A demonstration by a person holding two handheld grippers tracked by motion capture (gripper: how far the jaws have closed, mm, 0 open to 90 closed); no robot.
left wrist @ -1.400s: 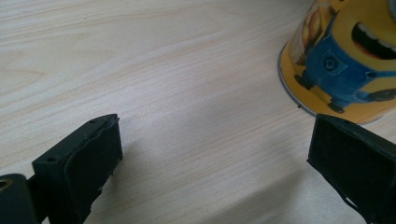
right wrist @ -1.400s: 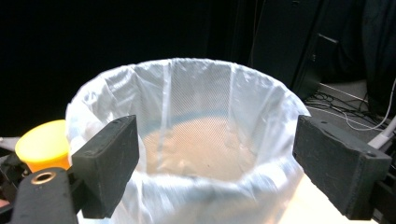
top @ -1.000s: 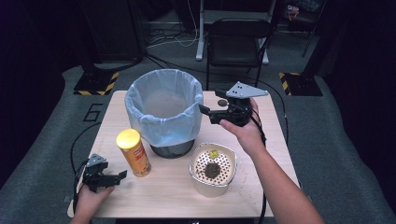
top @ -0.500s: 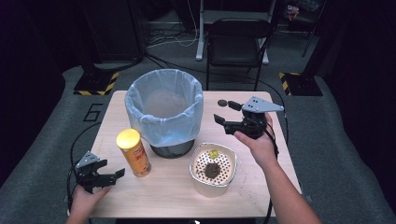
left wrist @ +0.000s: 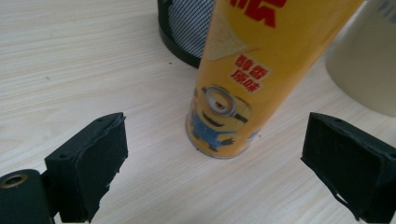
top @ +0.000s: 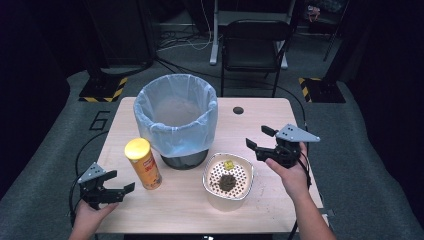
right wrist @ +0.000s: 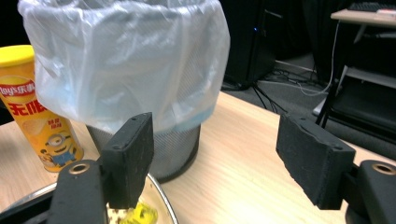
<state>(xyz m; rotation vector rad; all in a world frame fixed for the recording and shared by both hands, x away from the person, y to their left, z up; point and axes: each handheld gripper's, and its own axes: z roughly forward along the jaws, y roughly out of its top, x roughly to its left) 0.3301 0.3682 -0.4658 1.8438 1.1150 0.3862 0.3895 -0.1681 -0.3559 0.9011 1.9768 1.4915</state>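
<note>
Since a second ago the right gripper (top: 260,140) has come down from beside the bin (top: 176,120) toward the bowl (top: 228,176); its jaws have just been closing, still apart, nothing between them. The left gripper (top: 119,184) lifted slightly, jaws wide and empty, the crisp can (left wrist: 243,79) just ahead. Wire-mesh bin lined with crinkled translucent plastic; smooth yellow cardboard cylinder; cream perforated bowl holding dark scraps; pale wood-grain table (top: 265,115)

Yellow cartoon-printed chip can (top: 143,163), pale blue bin liner (top: 176,117), cream perforated bowl (top: 228,175).
</note>
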